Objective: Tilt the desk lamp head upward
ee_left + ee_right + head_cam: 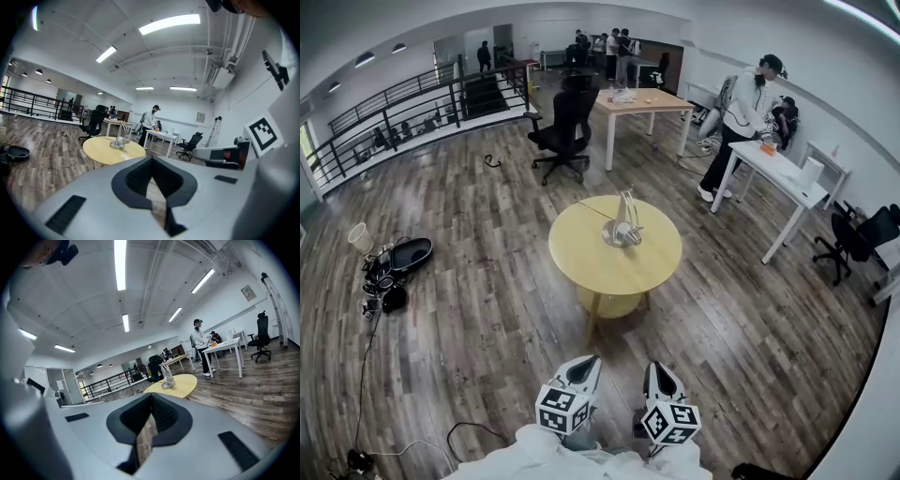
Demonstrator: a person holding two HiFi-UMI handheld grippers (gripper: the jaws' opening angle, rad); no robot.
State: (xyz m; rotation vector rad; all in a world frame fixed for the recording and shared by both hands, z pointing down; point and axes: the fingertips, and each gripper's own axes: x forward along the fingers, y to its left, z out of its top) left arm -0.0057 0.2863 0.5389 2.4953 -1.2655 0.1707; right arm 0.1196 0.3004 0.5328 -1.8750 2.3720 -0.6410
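Closest to us, our white sleeves (pixel 534 457) fill the bottom of the head view, and from them our two tools point forward over the wooden floor (pixel 487 319). Our left tool (pixel 585 364) has its jaws together, meeting at the tips with nothing between them. Our right tool (pixel 658 370) is the same: jaws pressed together and empty. The two sit side by side, close but apart, and both are well apart from the round yellow bench (pixel 581 258) ahead. On that bench stands the desk lamp (pixel 623 228), a silvery thing with a round base, set a little right of the bench's middle; a thin cord (pixel 592 211) runs from it toward the bench's far left edge. How its head is tilted we cannot tell from here. Left of the bench, dark bags (pixel 398 258) lie on the floor. Beyond it a black office chair (pixel 564 127) stands beside a wooden bench (pixel 642 101). To the right, a person (pixel 741 108) in a white top leans at a white bench (pixel 787 173). Farthest off, a black railing (pixel 394 108) lines the left side.
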